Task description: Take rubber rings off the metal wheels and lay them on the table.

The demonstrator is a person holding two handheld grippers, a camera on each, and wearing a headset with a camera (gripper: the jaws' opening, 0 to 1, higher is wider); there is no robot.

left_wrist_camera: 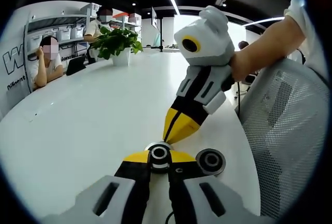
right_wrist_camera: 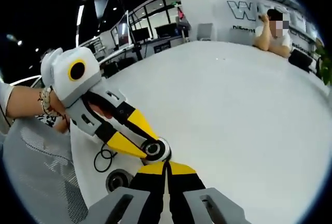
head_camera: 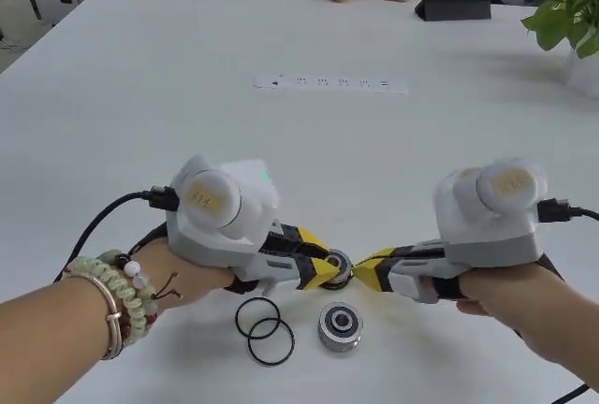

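I'm pinching a metal wheel (head_camera: 338,265) in the left gripper (head_camera: 323,271) jaws; the right gripper (head_camera: 363,268) jaws are pressing together at its rim. Two rubber rings (head_camera: 263,328) are lying nearer on the desk (head_camera: 281,142).

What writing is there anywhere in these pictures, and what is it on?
"W": large wall lettering, rest cut off.
"Different": smaller line beneath it, rest cut off.
Orange marks atop the left gripper and right gripper: too blurred to read.
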